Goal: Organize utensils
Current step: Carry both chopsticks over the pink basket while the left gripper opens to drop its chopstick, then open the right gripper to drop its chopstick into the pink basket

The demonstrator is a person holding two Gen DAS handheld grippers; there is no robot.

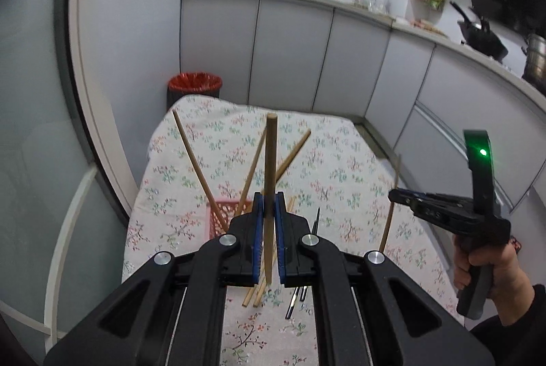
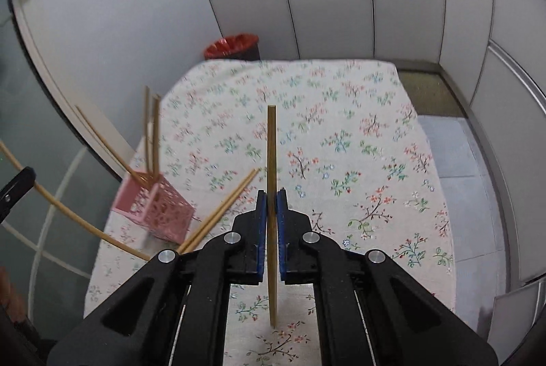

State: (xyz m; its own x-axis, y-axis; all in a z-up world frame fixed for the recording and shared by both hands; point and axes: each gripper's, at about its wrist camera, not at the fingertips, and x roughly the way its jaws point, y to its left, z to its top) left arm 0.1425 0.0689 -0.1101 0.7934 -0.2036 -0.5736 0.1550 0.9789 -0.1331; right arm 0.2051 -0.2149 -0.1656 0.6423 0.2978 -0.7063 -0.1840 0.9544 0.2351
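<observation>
Chopstick (image 1: 270,168) of pale wood clamped upright in left claw (image 1: 269,205), right claw (image 2: 272,205) pinching another chopstick (image 2: 272,161)

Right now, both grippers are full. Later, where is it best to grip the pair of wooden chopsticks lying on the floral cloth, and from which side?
Probably from above, near the middle of the wooden chopstick pair: they lie flat, side by side, beside the pink lattice basket.

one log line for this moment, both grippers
left gripper: shut on chopstick | right gripper: shut on chopstick | pink basket: holds chopsticks
</observation>
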